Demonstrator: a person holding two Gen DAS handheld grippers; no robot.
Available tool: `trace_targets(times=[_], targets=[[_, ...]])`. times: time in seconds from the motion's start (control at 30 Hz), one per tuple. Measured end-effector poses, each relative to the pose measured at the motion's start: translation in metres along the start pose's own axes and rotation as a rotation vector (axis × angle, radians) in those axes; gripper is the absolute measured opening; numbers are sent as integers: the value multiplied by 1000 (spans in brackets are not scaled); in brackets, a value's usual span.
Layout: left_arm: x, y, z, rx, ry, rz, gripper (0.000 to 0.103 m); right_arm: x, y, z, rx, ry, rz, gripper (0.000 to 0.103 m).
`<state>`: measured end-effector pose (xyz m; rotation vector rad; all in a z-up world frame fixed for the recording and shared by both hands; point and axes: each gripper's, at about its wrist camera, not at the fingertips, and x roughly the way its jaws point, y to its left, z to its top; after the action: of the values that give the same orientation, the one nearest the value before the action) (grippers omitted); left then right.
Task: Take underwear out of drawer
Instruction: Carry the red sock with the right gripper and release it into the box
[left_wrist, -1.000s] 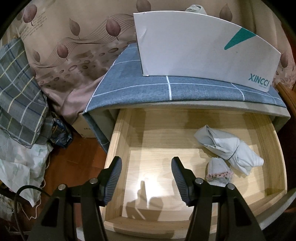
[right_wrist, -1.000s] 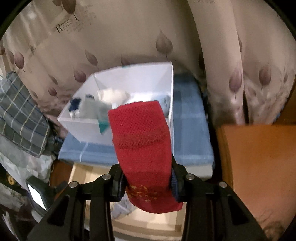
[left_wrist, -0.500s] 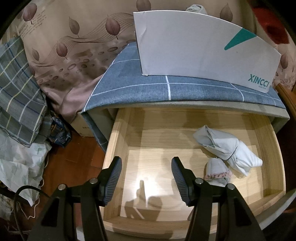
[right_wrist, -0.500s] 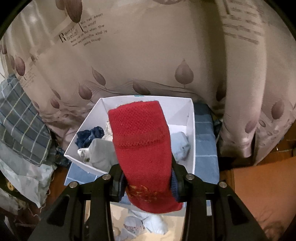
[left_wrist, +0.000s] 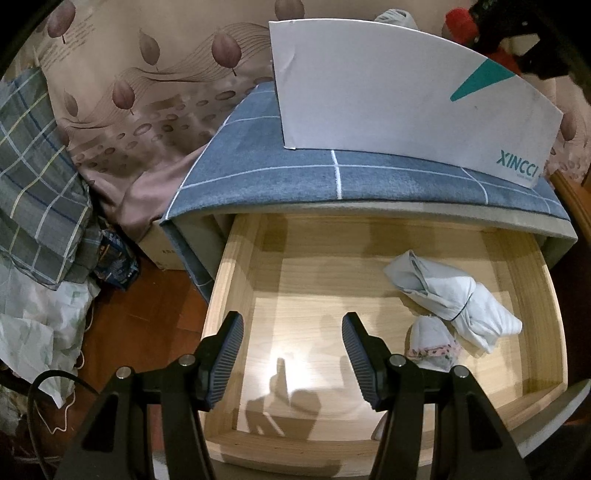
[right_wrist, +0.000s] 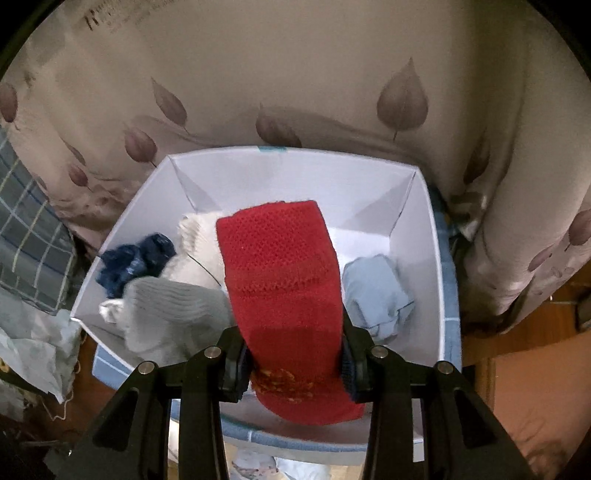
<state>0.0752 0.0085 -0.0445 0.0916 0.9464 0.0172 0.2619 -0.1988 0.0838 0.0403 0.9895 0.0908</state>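
My right gripper (right_wrist: 293, 363) is shut on a red knitted garment (right_wrist: 280, 280) and holds it above the open white box (right_wrist: 424, 236). The box holds dark blue (right_wrist: 135, 260), grey (right_wrist: 173, 314), white (right_wrist: 201, 236) and light blue (right_wrist: 376, 291) rolled pieces. My left gripper (left_wrist: 291, 354) is open and empty above the open wooden drawer (left_wrist: 236, 280). A white rolled piece (left_wrist: 450, 295) and a small patterned one (left_wrist: 430, 345) lie at the drawer's right. The right gripper (left_wrist: 506, 40) with the red garment shows at the top right of the left wrist view.
The white box (left_wrist: 388, 99) stands on the blue checked top (left_wrist: 295, 177) of the cabinet. A leaf-patterned curtain (right_wrist: 295, 85) hangs behind. A plaid cloth (left_wrist: 33, 177) and bags lie on the floor at left. A wooden surface (right_wrist: 535, 398) is at right.
My right gripper has moved forward and down over the white box with the red garment, and is now seen in the left wrist view. The left gripper has stayed still.
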Motion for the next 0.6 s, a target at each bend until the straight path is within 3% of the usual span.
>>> trace_targets(times=[0.23,0.47,0.6], targets=[[2,-1,0,-2,1,-1,57,24,-5,-3,14,39,-6,39],[2,0,0,-4,-1,0,57,21,-2,-4,8,34,-19,43],[2,0,-1,-7,0,1,57,8,-2,-4,10,16,-15,55]])
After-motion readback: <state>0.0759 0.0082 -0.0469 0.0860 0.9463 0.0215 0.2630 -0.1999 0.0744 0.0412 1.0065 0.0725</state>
